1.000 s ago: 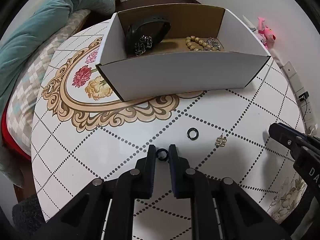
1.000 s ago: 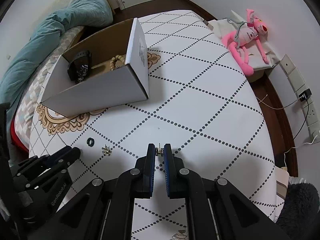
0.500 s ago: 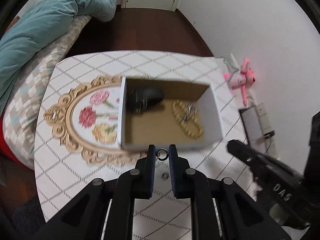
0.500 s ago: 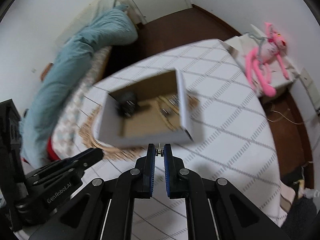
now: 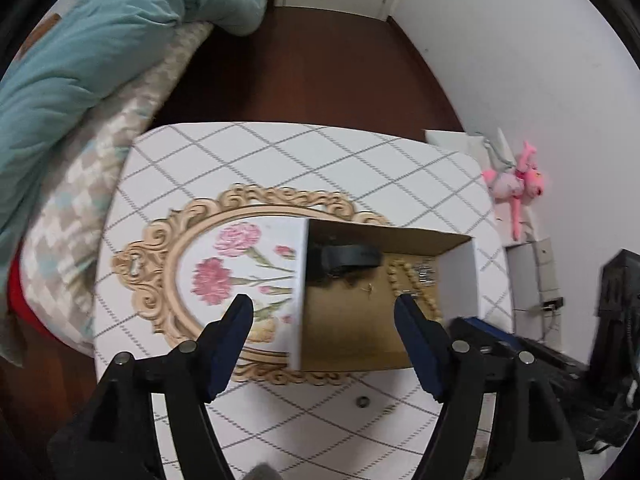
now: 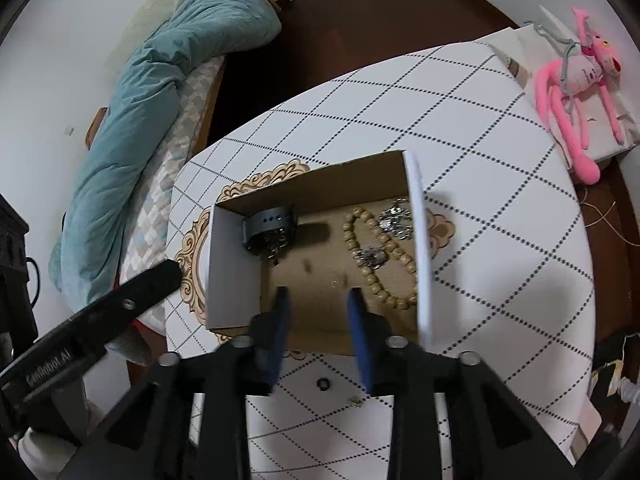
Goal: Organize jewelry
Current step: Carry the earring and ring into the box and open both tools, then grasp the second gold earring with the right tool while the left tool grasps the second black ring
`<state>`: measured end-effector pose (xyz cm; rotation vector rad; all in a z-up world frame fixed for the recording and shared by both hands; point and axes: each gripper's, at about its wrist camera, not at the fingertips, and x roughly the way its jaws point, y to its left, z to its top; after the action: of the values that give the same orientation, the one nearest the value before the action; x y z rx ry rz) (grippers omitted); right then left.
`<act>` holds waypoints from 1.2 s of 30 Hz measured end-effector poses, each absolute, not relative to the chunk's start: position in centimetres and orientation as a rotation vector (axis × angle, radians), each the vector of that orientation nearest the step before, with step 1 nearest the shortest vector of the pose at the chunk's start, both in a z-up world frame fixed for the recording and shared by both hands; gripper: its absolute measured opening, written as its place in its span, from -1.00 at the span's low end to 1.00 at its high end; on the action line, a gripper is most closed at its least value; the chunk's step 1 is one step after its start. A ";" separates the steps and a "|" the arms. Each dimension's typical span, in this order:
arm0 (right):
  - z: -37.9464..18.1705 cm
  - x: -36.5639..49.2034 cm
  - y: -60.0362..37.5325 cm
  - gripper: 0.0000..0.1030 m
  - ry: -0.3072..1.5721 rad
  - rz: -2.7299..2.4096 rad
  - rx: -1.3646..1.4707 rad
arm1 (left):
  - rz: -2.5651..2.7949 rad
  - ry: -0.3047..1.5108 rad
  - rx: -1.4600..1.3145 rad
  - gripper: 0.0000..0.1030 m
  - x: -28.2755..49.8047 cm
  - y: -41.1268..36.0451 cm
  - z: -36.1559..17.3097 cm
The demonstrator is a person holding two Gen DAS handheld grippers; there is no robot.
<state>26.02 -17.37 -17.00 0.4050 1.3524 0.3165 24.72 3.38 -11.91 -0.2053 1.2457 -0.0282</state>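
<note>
Left wrist view, from left to right: a teal duvet [image 5: 100,40] lies heaped on a bed beside the white table [image 5: 280,152] with its dotted diamond pattern and a gold-framed flower motif [image 5: 224,268]. The left gripper [image 5: 322,312] hangs above the table with its blue-padded fingers spread wide and nothing between them. Between and beyond the fingers sits the open cardboard box [image 5: 460,280]. On its brown floor lie a black watch band [image 5: 348,258] at the left end, a small thin ring [image 5: 368,287] near the middle, and a wooden bead bracelet [image 5: 408,280] toward the right wall. On the table just in front of the box rests a small dark ring [image 5: 363,401]. A pink plush toy [image 5: 516,188] lies off the table's far right corner.

Right wrist view, left to right: the left gripper's black arm reaches in from the lower left. The right gripper [image 6: 318,300] is poised over the near part of the box [image 6: 232,272], its jaws parted and empty. In the box are the watch band [image 6: 266,224], with a chain piled against it, the bead bracelet [image 6: 368,264] and silver pieces [image 6: 394,218]. A small blurred item [image 6: 343,278] shows on the box floor between the fingertips. On the table before the box lie the dark ring [image 6: 323,383] and a small gold charm [image 6: 354,401]
</note>
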 end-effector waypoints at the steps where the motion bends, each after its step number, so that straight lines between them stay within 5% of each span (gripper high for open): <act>1: -16.9 25.9 -17.5 -0.34 1.347 0.301 0.385 | -0.022 1.242 -0.196 0.38 24.5 3.5 -12.0; 3: -16.7 25.4 -17.7 -0.33 1.330 0.258 0.322 | 0.009 1.229 -0.163 0.46 24.0 3.8 -12.3; 6: -16.3 24.8 -18.1 -0.17 1.299 0.187 0.235 | 0.071 1.211 -0.098 0.88 23.2 4.1 -13.0; 11: -15.3 24.1 -17.8 0.97 1.251 0.075 0.036 | 0.131 1.181 -0.005 1.00 22.1 3.9 -13.4; 27: -9.3 20.6 -17.2 1.00 1.126 0.046 -0.030 | 0.117 1.095 -0.015 1.00 18.6 2.8 -9.3; 36: -14.9 16.9 -16.9 1.00 1.241 0.097 0.040 | 0.159 1.257 0.079 0.99 14.8 2.4 -16.1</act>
<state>16.95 -16.87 -14.89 0.0404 1.2412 0.0971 14.79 2.45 -16.15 0.0786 1.2569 0.1588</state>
